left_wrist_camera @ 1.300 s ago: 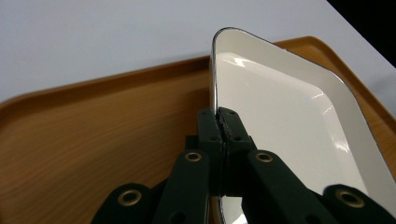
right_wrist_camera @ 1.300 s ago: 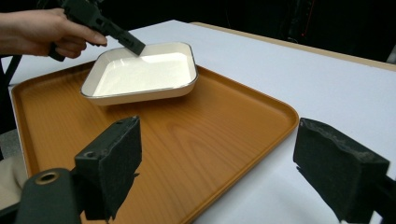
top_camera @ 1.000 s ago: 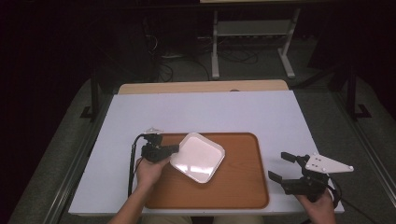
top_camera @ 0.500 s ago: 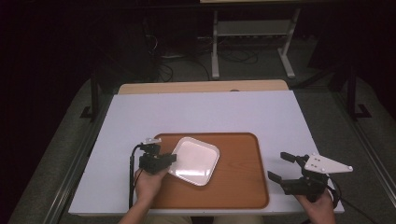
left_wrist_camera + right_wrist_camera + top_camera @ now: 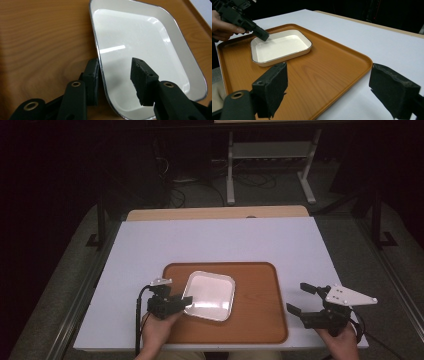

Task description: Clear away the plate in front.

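A white enamel dish (image 5: 210, 294) with a dark rim lies flat on the left half of a brown wooden tray (image 5: 260, 310). My left gripper (image 5: 186, 301) is at the dish's near-left rim. In the left gripper view its jaws have just been opening and now straddle the rim of the dish (image 5: 140, 50). One pad sits outside over the tray (image 5: 37, 37) and the other stands clear above the dish floor, so the left gripper (image 5: 115, 62) is open. My right gripper (image 5: 296, 297) rests open on the table right of the tray, nothing between its jaws (image 5: 329, 75).
The tray sits near the front edge of a white-covered table (image 5: 225, 240), which has bare room behind and on both sides. A wooden strip (image 5: 215, 213) runs along the table's far edge. A metal stand (image 5: 270, 155) is on the dark floor beyond.
The dish, held tilted a second ago, now lies flat on the tray. The left gripper's jaws have spread off the rim and the hand has drawn back toward the near left.
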`<state>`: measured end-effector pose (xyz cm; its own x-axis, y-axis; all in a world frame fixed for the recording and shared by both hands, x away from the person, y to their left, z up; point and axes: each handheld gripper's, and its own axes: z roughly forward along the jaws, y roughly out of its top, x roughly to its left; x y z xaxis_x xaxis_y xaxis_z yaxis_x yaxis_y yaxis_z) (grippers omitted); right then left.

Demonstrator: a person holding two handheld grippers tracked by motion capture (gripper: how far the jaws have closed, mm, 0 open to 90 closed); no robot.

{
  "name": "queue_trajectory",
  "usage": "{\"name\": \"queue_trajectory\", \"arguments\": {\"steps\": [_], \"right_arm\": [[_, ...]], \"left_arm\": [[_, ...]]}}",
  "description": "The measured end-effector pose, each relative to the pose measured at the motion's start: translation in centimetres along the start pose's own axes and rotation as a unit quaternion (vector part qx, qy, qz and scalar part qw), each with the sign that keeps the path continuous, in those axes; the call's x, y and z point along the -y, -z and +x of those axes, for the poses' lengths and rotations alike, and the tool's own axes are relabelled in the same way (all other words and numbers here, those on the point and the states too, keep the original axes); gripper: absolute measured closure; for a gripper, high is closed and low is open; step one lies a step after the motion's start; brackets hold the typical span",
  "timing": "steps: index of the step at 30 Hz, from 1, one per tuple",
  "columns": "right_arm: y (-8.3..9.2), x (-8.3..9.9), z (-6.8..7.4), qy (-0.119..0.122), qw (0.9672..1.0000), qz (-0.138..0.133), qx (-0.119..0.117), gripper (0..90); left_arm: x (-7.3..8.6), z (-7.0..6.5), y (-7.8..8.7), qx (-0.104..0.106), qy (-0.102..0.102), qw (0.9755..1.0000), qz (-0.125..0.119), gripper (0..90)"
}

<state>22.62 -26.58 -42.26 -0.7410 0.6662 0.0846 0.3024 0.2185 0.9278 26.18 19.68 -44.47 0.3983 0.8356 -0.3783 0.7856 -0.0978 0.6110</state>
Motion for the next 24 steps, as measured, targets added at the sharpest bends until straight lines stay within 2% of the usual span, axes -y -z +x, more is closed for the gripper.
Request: {"name": "queue_trajectory", "arguments": {"steps": [2, 3, 10, 12, 17, 22, 24], "right_arm": [[0.0, 0.0, 0.0, 0.0, 1.0, 0.0, 0.0, 14.6], [0.0, 0.0, 0.0, 0.001, 1.0, 0.001, -0.001, 14.6], [0.0, 0.0, 0.1, 0.002, 1.0, 0.002, 0.0, 14.6], [0.0, 0.0, 0.0, 0.002, 1.0, 0.002, -0.001, 14.6], [0.0, -0.1, 0.1, 0.003, 1.0, 0.001, -0.002, 14.6], [0.0, 0.0, 0.0, 0.002, 1.0, 0.001, -0.002, 14.6], [0.0, 0.0, 0.0, 0.003, 1.0, 0.001, -0.001, 14.6]], "left_arm": [[0.3, 0.0, 0.0, 0.009, 0.005, 0.9999, 0.001, 56.5], [0.5, -0.1, 0.1, 0.008, 0.001, 1.0, 0.0, 56.6], [1.1, -0.7, 0.2, 0.018, 0.001, 0.9998, -0.001, 58.8], [1.3, -1.0, 0.1, 0.022, 0.01, 0.9997, -0.006, 57.1], [1.5, -1.6, -0.1, 0.023, 0.001, 0.9997, -0.007, 58.1], [1.6, -1.8, -0.1, 0.03, 0.003, 0.9995, -0.006, 58.1], [1.6, -1.9, 0.0, 0.028, -0.003, 0.9996, -0.007, 58.5]]}}
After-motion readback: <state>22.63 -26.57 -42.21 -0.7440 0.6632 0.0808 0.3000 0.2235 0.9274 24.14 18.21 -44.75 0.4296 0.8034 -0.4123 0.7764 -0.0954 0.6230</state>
